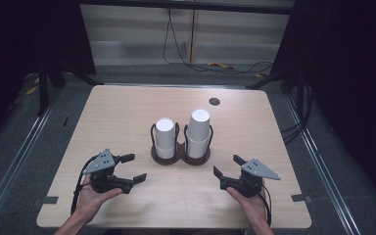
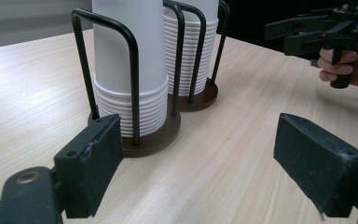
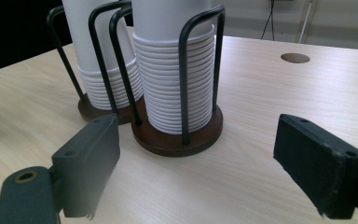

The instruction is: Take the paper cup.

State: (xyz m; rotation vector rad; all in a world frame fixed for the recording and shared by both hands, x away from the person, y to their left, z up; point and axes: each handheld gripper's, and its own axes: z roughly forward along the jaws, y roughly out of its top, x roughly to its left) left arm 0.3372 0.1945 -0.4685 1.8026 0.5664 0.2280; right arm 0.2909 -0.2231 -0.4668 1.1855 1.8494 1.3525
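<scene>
Two stacks of white paper cups stand upside down in a dark brown two-well holder (image 1: 181,157) with black wire hoops at the table's middle. The left stack (image 1: 165,137) is shorter than the right stack (image 1: 198,132). My left gripper (image 1: 133,168) rests in a hand near the front left, open, jaws pointing toward the holder. In the left gripper view the nearer stack (image 2: 128,70) stands just beyond the wide-apart jaws. My right gripper (image 1: 228,165) sits front right, open, nothing between its jaws. In the right gripper view the taller stack (image 3: 175,70) stands straight ahead.
The light wooden table (image 1: 117,112) has a round cable hole (image 1: 214,101) at the back right. Bare tabletop lies between each gripper and the holder. Cables run across the grey floor behind the table, and dark curtains flank both sides.
</scene>
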